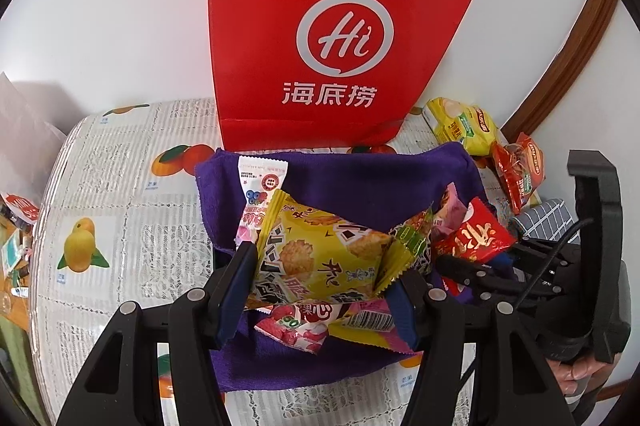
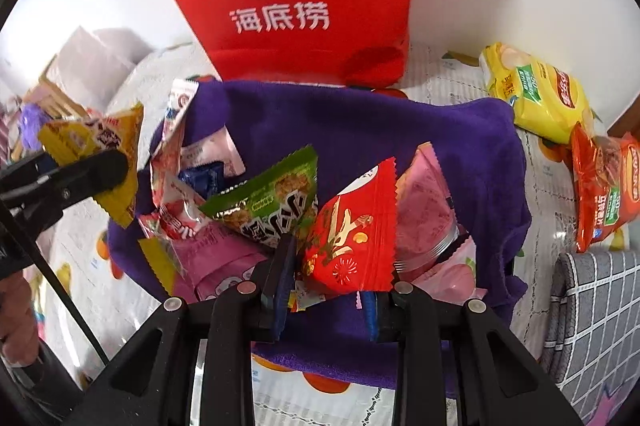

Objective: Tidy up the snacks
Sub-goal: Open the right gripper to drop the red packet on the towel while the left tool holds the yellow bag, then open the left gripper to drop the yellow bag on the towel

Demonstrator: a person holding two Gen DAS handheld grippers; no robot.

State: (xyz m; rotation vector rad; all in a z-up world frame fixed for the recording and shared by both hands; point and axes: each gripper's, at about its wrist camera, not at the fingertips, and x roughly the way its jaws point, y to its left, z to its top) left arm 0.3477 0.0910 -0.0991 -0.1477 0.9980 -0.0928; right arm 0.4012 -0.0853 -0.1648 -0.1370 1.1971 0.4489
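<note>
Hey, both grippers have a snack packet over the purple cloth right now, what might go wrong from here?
1. The left gripper pinches the yellow packet by its crimped ends, so the slick wrapper may slip out.
2. The right gripper holds the red packet right against the green packet; lifting may drag neighbours off the purple cloth.
3. The two grippers work close together and might collide.

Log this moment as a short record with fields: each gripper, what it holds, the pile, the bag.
left gripper: shut on yellow snack packet
right gripper: shut on red snack packet
pile: mixed packets on purple cloth
red paper bag: upright behind the cloth
off the cloth: yellow chip bag, orange chip bag at right
</note>
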